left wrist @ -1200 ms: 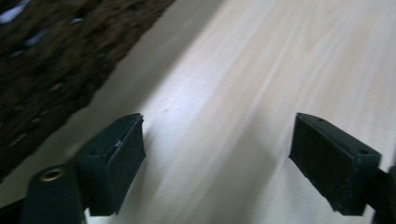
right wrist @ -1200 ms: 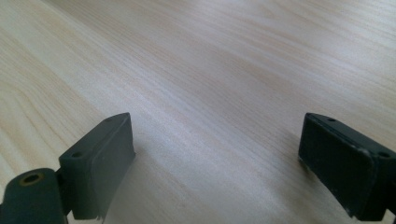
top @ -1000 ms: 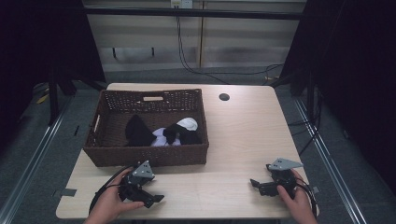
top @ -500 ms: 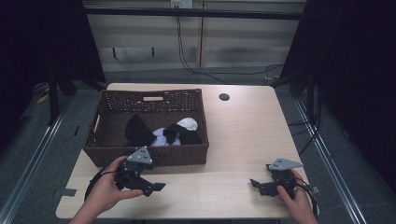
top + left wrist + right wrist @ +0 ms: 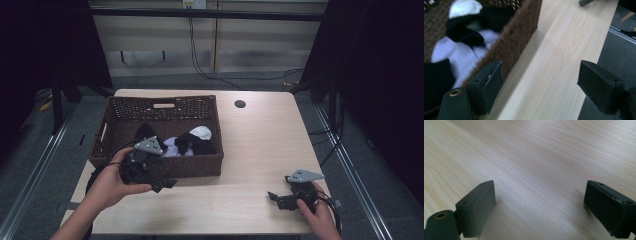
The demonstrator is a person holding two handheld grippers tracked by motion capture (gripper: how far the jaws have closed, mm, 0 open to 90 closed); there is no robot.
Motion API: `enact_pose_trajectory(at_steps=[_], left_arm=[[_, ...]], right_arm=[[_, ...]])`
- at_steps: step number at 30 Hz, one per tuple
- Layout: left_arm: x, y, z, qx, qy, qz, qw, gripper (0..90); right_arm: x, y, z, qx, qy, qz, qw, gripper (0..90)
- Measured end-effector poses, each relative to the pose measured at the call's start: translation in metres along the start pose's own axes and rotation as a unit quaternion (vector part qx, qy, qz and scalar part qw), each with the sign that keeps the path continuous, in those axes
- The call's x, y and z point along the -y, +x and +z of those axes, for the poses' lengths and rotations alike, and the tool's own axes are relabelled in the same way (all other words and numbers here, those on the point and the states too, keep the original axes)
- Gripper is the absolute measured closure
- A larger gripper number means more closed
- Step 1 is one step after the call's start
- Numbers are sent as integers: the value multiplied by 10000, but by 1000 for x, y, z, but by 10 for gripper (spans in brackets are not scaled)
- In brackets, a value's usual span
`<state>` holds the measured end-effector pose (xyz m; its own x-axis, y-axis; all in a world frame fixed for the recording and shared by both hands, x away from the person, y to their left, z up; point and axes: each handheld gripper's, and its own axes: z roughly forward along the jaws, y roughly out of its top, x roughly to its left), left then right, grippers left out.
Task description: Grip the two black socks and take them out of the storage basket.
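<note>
Light wood tabletop (image 5: 260,150), dark curtains behind. Wicker basket (image 5: 125,107) sits at its left half, holding a pile of black and white clothes (image 5: 192,142). Left tool (image 5: 167,184) has lifted off the tabletop since a second ago and now hangs over the basket's front rim, jaws spread, nothing between them; likely heading for the clothes. Right tool (image 5: 272,196) rests well right of the basket, unmoved, jaws apart and empty.

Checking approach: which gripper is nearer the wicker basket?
Left. The left gripper hovers at the wicker basket front wall; the right gripper rests on the table, well apart.
</note>
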<state>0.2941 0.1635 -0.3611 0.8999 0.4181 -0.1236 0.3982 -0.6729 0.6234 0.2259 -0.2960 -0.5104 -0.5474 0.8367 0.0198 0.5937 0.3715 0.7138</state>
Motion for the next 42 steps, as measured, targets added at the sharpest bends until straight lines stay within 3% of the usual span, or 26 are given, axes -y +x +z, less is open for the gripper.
enact_pose_trajectory(at_steps=[8, 12, 14, 20, 22, 34, 36, 37, 38, 42], left_arm=[[-21, 24, -4, -213, -49, -64, 9997, 199], [-28, 35, 2, -318, -52, -167, 9993, 206], [-30, 39, 3, -334, 22, -90, 9994, 207], [-36, 57, 11, -426, -23, -139, 9990, 212], [-40, 64, 16, -483, -119, -310, 9983, 213], [-52, 91, 42, -581, -127, -532, 9968, 217], [-53, 96, 47, -613, -97, -628, 9961, 217], [-54, 99, 49, -615, 3, -538, 9967, 217], [-54, 100, 52, -651, -14, -621, 9959, 217], [-55, 105, 62, -672, 158, -624, 9957, 217]], right_arm=[[0, 0, 0, -1, 2, -5, 10000, 98], [0, 0, 0, 0, 0, 0, 10000, 98], [0, 0, 0, 0, -1, -1, 10000, 98], [0, 0, 0, -1, -2, 1, 10000, 98], [0, 0, 0, -1, -1, 1, 10000, 98], [0, 0, 0, -2, -1, 1, 10000, 98], [0, 0, 0, -2, -1, 0, 10000, 98], [0, 0, 0, -3, -2, 1, 10000, 98], [0, 0, 0, -2, -2, 0, 10000, 98], [0, 0, 0, -2, 0, 7, 10000, 98]])
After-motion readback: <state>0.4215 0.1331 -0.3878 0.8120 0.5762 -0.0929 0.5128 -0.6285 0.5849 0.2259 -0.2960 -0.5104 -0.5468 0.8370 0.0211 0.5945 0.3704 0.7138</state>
